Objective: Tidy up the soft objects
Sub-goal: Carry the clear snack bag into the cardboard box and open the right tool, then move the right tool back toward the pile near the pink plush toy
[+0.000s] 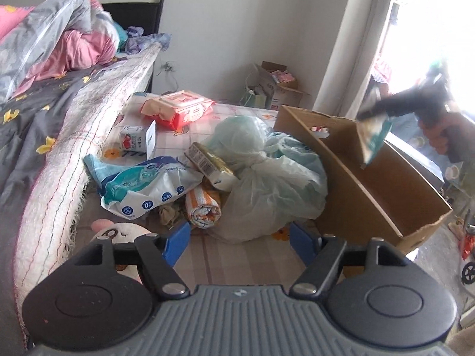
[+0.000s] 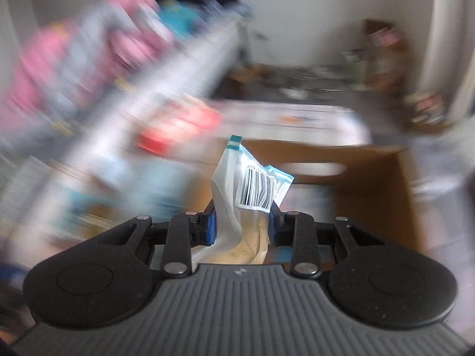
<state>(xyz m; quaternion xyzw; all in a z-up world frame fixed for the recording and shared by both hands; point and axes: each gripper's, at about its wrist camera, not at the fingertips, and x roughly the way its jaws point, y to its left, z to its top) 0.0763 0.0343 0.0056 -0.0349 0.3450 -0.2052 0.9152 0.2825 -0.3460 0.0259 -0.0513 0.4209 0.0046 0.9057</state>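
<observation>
My left gripper (image 1: 240, 244) stands open and holds nothing, low over the patterned mat (image 1: 225, 258). Just ahead of it lie a rolled orange-and-white towel (image 1: 204, 207), a pale green plastic bag (image 1: 267, 184), and a crumpled blue-and-white pack (image 1: 142, 187). An open cardboard box (image 1: 371, 184) stands to the right. My right gripper (image 1: 400, 106) hangs above that box, shut on a small plastic packet (image 1: 374, 136). In the blurred right wrist view, the packet (image 2: 252, 190) with its barcode label sits clamped in the right gripper (image 2: 242, 225), and the box (image 2: 371, 178) is behind it.
A bed with a fringed blanket (image 1: 59, 163) and a bunched duvet (image 1: 59, 44) borders the left. A red wipes pack (image 1: 178, 108), a small carton (image 1: 138, 138), a gold packet (image 1: 207, 163) and a plush toy (image 1: 118, 231) lie on the mat. Another cardboard box (image 1: 282, 89) stands by the far wall.
</observation>
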